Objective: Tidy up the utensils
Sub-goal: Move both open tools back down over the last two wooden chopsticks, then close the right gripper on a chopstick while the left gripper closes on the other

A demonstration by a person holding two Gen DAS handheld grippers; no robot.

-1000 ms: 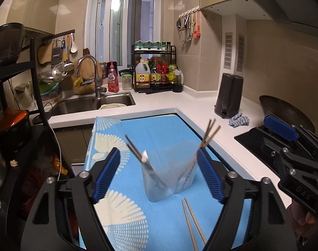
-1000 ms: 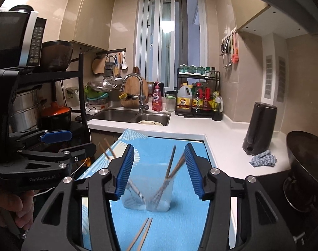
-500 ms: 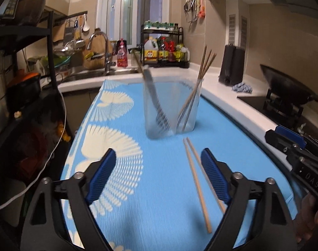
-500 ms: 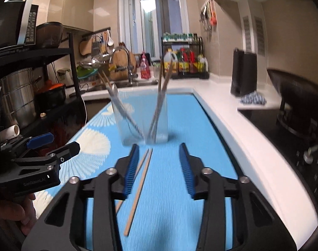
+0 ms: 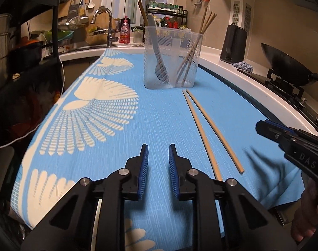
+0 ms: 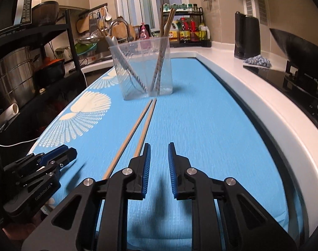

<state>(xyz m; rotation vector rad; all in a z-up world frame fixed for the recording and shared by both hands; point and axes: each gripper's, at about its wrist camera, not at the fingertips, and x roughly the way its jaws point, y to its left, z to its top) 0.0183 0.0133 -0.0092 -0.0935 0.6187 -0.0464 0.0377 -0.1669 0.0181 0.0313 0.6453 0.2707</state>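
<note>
A clear plastic container [image 5: 171,62] [image 6: 142,69] stands on the blue patterned mat [image 5: 169,115] [image 6: 200,115]. It holds a grey utensil and several chopsticks. Two loose chopsticks [image 5: 221,142] [image 6: 147,123] lie on the mat in front of it. My left gripper [image 5: 158,146] hovers low over the mat, left of the chopsticks' near ends. Its jaws are closing to a narrow gap with nothing between them. My right gripper [image 6: 159,144] sits just right of the same chopsticks, also closing on nothing. Each gripper shows in the other's view [image 5: 269,125] [image 6: 68,152].
A white counter rim [image 6: 263,108] borders the mat on the right. Beyond it are a black kettle [image 5: 234,41], a crumpled cloth [image 5: 242,65] and a wok [image 5: 284,64] on the stove. A sink faucet [image 5: 105,21] and a black rack [image 6: 22,62] stand to the left.
Both grippers came down from around the container to just above the mat and drew back toward the near end. Both sets of jaws narrowed from wide to a small gap.
</note>
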